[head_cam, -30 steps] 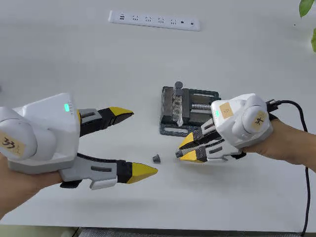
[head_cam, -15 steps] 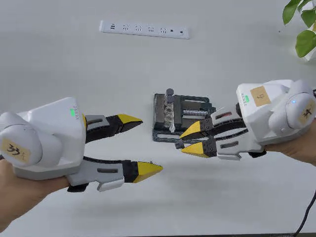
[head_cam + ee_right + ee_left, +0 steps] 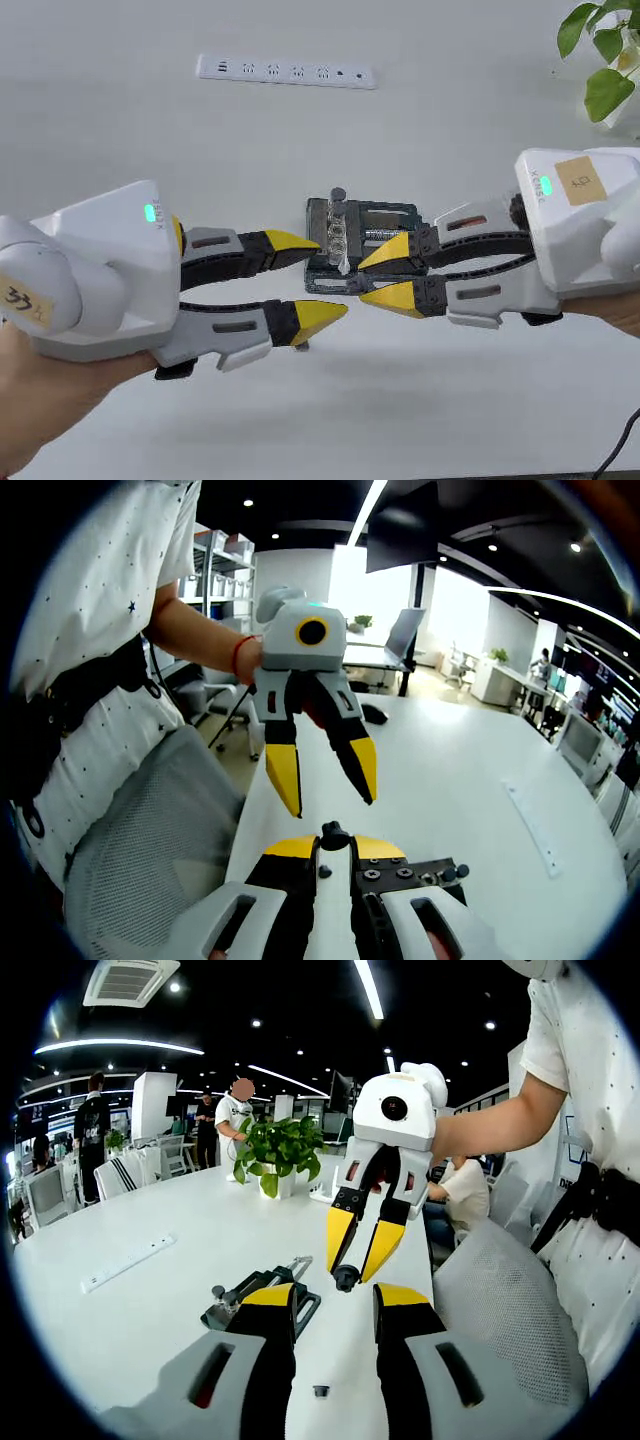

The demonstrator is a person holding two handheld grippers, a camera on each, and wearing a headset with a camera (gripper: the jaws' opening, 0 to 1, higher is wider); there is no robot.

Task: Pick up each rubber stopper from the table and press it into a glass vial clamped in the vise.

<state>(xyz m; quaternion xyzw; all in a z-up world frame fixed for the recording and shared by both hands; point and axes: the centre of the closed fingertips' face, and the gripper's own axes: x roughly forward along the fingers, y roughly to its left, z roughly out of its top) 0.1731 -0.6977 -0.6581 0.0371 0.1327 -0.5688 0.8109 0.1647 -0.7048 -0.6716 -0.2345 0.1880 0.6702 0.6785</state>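
A small dark stopper (image 3: 335,835) is pinched at the tips of the right gripper's (image 3: 365,280) fingers, close to the vise (image 3: 390,212) on the table (image 3: 450,120). The left gripper's (image 3: 332,280) fingers are spread wide. If the vial (image 3: 340,240) is missed, the stopper could be dropped or squashed in crooked.

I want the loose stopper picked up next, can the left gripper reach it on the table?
Probably yes. The left gripper is open, and the loose stopper lies uncovered on bare table just below its jaws. The right gripper, shut on a second stopper, is close by.
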